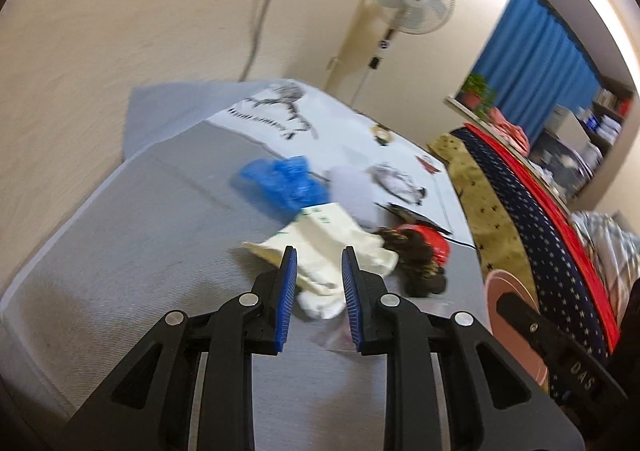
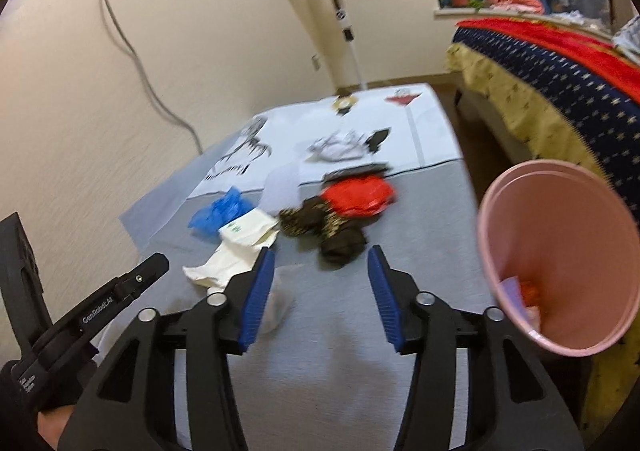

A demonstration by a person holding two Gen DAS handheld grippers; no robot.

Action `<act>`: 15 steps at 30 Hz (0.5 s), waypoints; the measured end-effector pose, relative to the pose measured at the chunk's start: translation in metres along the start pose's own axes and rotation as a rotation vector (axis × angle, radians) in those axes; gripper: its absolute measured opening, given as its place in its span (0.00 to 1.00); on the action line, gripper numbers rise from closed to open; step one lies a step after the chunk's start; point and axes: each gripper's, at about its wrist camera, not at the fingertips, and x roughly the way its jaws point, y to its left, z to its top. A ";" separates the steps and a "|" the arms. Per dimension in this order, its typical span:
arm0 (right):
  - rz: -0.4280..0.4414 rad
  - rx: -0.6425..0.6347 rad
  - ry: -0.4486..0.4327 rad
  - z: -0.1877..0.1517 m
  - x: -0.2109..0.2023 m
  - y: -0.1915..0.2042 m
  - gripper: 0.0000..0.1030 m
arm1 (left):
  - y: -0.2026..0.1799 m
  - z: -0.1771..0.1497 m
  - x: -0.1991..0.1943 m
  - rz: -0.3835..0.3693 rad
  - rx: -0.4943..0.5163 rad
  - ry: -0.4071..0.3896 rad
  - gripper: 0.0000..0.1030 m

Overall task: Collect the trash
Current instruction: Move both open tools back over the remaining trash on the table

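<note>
Both tools, left (image 1: pixel 319 265) and right (image 2: pixel 321 265), hovered released and empty above crumpled cream paper trash (image 2: pixel 236 247) on the grey mat (image 2: pixel 420 235), beside a tilted pink plastic bin (image 2: pixel 560 251).

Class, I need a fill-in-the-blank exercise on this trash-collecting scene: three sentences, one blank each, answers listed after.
1. The crumpled plastic bag nearest the wall is ____.
2. The bin beside the bed is coloured ____.
3. By the far wall stands an electric ____.

Missing words: blue; pink; fan
</note>
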 end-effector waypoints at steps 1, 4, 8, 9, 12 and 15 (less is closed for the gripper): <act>0.007 0.000 0.010 -0.001 0.004 0.002 0.54 | 0.002 0.000 0.002 0.002 -0.013 0.005 0.25; 0.036 0.010 0.046 -0.005 0.018 0.005 0.56 | 0.011 0.001 0.008 0.008 -0.046 0.011 0.43; 0.053 0.006 0.087 -0.011 0.036 0.007 0.56 | 0.017 -0.001 0.019 0.008 -0.072 0.031 0.47; 0.060 0.004 0.095 -0.011 0.038 0.007 0.56 | 0.018 -0.002 0.024 0.008 -0.080 0.041 0.47; 0.071 -0.009 0.105 -0.012 0.045 0.008 0.56 | 0.022 -0.003 0.033 0.003 -0.096 0.057 0.47; 0.077 -0.020 0.118 -0.014 0.051 0.009 0.56 | 0.021 -0.004 0.043 -0.003 -0.095 0.076 0.47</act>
